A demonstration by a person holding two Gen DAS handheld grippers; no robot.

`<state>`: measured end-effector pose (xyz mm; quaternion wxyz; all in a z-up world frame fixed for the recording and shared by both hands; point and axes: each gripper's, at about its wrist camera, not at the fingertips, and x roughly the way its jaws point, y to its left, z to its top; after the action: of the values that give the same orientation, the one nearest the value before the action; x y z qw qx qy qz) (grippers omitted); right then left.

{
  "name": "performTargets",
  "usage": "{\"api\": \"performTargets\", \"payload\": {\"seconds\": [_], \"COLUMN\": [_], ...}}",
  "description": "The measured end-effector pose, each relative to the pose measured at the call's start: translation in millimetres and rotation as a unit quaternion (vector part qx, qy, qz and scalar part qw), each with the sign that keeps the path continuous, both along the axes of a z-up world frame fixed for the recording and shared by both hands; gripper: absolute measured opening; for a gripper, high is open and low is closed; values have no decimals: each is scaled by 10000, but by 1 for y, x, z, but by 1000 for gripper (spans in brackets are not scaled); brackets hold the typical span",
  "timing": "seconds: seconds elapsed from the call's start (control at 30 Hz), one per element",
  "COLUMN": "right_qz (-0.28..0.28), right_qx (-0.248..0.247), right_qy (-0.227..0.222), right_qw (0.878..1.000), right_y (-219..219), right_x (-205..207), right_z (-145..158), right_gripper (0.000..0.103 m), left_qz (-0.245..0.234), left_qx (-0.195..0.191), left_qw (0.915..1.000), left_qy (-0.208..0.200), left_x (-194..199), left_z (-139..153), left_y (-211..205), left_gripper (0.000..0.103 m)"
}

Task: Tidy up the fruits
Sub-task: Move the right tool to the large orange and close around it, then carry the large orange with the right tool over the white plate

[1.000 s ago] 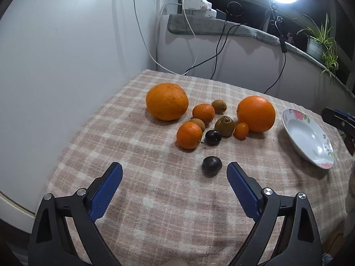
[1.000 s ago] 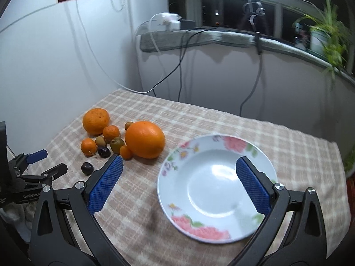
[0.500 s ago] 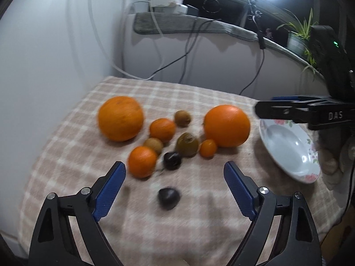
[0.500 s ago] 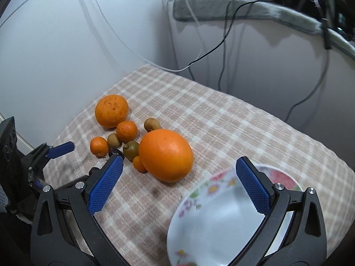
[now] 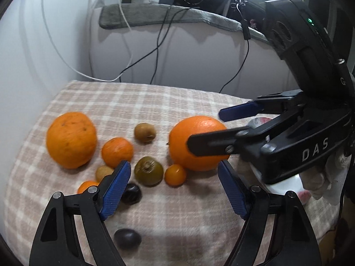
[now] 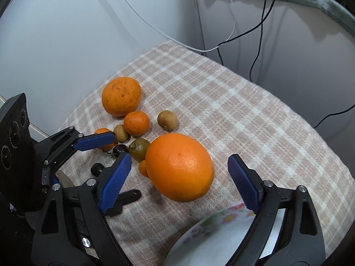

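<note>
Fruits lie on a checked cloth: a large smooth orange (image 5: 195,141) (image 6: 179,166), a rough large orange (image 5: 71,139) (image 6: 121,98), a mandarin (image 5: 117,151) (image 6: 136,123), kiwis (image 5: 144,132), a green-brown fruit (image 5: 148,170) (image 6: 139,146), a kumquat (image 5: 175,175) and dark plums (image 5: 127,238). My right gripper (image 6: 179,179) (image 5: 207,130) is open, its jaws on either side of the smooth orange, apart from it. My left gripper (image 5: 175,188) is open, low over the small fruits. A floral plate (image 6: 213,241) is at the right.
A white wall and a ledge with cables (image 5: 155,44) stand behind the table. The cloth's edge (image 5: 13,177) curves down at the left and front. The two grippers are close together over the fruit cluster.
My right gripper has moved from over the plate to the smooth orange, which now sits between its jaws. My left gripper has moved forward and lower toward the small fruits.
</note>
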<state>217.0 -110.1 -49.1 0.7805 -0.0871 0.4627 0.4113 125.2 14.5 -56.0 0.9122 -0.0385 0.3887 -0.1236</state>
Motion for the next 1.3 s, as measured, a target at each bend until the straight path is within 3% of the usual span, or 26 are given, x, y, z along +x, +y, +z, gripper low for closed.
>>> {"api": "performTargets", "payload": {"seconds": [0.23, 0.33, 0.57, 0.67, 1.13, 1.3], "right_qz": [147, 145, 130, 52, -98, -122], "right_qx": [-59, -75, 14, 89, 130, 196], "right_qy": [225, 325, 456, 543, 555, 487], "right_qw": [9996, 9993, 9989, 9985, 9983, 9985], "right_y": [6, 6, 4, 3, -1, -4], "right_x": [6, 9, 14, 17, 18, 13], "right_z": [-12, -16, -18, -19, -16, -8], "right_gripper": [86, 75, 75, 74, 73, 73], "left_qz": [-127, -159, -309, -474, -526, -593], "left_qx": [-94, -166, -316, -471, -468, -418], "left_qw": [9998, 9996, 9988, 9974, 9973, 9974], "left_qy": [78, 158, 215, 255, 200, 4], "left_x": [15, 20, 27, 29, 27, 23], "left_z": [-1, -4, -5, -5, -3, 5], "left_y": [-9, -11, -14, -14, -16, -18], "left_gripper": [80, 78, 75, 62, 62, 62]}}
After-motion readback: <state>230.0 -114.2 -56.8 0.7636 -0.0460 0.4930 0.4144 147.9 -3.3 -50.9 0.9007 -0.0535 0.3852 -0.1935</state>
